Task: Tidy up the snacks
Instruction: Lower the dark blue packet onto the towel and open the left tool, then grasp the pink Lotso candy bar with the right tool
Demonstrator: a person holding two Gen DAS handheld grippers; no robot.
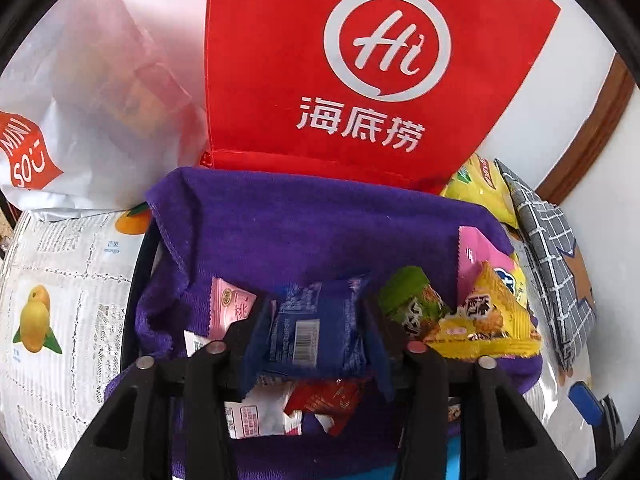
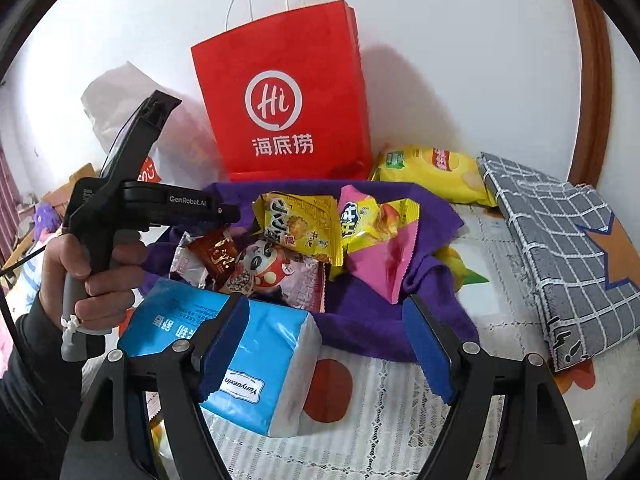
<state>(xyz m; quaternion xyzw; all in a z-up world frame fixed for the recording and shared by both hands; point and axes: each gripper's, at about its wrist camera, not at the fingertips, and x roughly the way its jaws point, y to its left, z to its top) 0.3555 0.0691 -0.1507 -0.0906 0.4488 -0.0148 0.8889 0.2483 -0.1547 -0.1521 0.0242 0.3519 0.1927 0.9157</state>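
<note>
My left gripper is shut on a small blue snack packet, held just above a basket lined with a purple cloth. Several snack packets lie in the basket: a pink one, a green one, a yellow one, a red one. The right wrist view shows the left gripper's body in a hand over the basket's left side, and the snack pile. My right gripper is open and empty, near the basket's front edge.
A red paper bag stands behind the basket against the wall. A white bag is at the left. A blue tissue pack lies front left. A yellow chip bag and a grey checked pouch lie at the right.
</note>
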